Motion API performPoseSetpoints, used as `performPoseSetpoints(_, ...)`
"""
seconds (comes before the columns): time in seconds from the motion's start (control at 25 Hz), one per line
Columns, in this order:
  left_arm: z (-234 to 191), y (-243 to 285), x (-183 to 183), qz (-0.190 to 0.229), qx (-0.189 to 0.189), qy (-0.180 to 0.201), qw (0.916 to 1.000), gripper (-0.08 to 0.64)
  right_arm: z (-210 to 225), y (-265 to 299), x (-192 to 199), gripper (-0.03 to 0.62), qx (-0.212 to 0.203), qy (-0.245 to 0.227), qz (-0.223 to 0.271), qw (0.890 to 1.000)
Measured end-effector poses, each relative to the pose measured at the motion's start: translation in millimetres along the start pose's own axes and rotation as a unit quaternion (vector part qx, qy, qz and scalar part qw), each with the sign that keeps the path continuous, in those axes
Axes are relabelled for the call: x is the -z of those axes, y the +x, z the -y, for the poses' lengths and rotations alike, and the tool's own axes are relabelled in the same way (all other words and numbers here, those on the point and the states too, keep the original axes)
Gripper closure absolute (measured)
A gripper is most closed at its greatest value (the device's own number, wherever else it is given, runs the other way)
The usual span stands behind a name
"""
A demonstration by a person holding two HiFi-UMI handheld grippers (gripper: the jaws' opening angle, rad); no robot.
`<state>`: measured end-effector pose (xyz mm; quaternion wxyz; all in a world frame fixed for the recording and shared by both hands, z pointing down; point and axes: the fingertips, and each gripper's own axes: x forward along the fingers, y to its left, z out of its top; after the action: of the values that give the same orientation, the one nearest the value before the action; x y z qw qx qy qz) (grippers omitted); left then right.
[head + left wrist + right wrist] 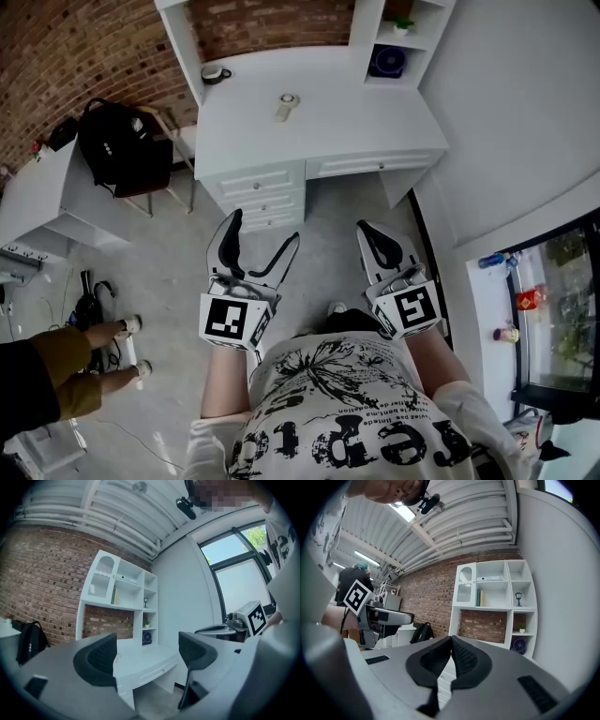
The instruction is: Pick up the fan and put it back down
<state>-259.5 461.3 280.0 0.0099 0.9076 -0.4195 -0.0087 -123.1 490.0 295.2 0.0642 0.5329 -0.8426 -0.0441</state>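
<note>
A white desk (328, 127) with a shelf unit stands ahead. A small white hand-held fan (287, 105) lies on its top. A round blue fan (386, 62) sits in the low right shelf cubby, and this blue fan (147, 637) shows small in the left gripper view and again (518, 645) in the right gripper view. My left gripper (264, 228) is open over the floor, short of the desk drawers, with nothing between its jaws (147, 656). My right gripper (364, 227) is beside it, shut and empty (451, 641).
A black backpack (117, 141) rests on a chair left of the desk. Another white table (42, 192) and a person's legs (108, 352) are at far left. A dark cup (216, 73) stands on the desk's back left. Windows and a sill with bottles (492, 260) line the right.
</note>
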Motion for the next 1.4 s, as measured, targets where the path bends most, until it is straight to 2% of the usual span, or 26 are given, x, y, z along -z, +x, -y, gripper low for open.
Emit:
performPoseSetpoints(0.16,-15.9,18.5,10.6,-0.005,-0.020,-0.003,0.9998,0.166,15.0,20.3,13.1,0.577,-0.007,0.003,-0.004,1.000)
performPoseSetpoints(0.4,-34.4,88.3,22.0,-0.020,-0.055,0.009,0.9982,0.166,78.4,73.8,32.9,0.577,-0.033,0.012,0.006,0.999)
performPoseSetpoints(0.56,-40.5,154.6,22.3,-0.025,-0.077,0.011,0.9967,0.166,141.8,114.1,41.0,0.577,-0.047,0.012,0.013,0.999)
performPoseSetpoints(0.8,-56.7,261.5,-5.6,-0.023,-0.107,0.021,0.9938,0.166,250.7,181.9,21.2,0.577,-0.059,0.016,0.017,0.998)
performPoseSetpoints(0.92,-66.3,307.5,0.5,-0.031,-0.119,0.021,0.9922,0.166,290.7,211.2,24.5,0.577,-0.070,0.012,0.020,0.997)
performPoseSetpoints(1.16,-86.5,384.6,23.0,-0.065,-0.129,0.014,0.9895,0.166,345.8,264.8,44.5,0.577,-0.096,0.010,0.004,0.995)
performPoseSetpoints(1.4,-119.5,440.2,54.0,-0.112,-0.124,0.007,0.9859,0.166,371.2,317.6,67.9,0.577,-0.109,0.023,-0.024,0.993)
